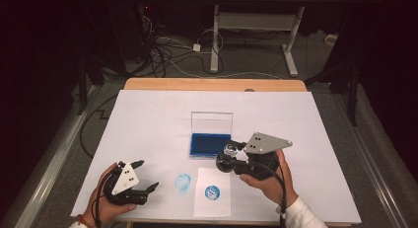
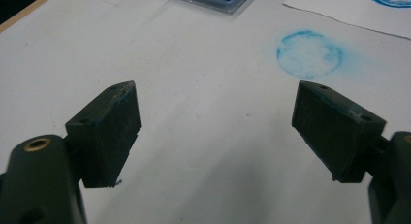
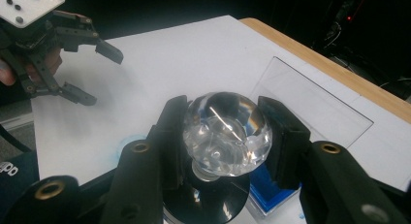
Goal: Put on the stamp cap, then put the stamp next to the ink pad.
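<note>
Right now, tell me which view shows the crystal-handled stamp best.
The right gripper view: the stamp sits large there, clamped between the right gripper's jaws. In the high view it is tiny, beside the ink pad.

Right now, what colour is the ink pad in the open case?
Deep blue; the ink pad shows best in the high view.

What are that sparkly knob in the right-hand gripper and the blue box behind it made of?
The stamp's knob looks like clear faceted glass or acrylic: transparent, with sharp highlights across its cut faces. The ink pad case seems to be clear hard plastic, since the white table cover shows through its raised lid; the pad inside looks matte blue.
</note>
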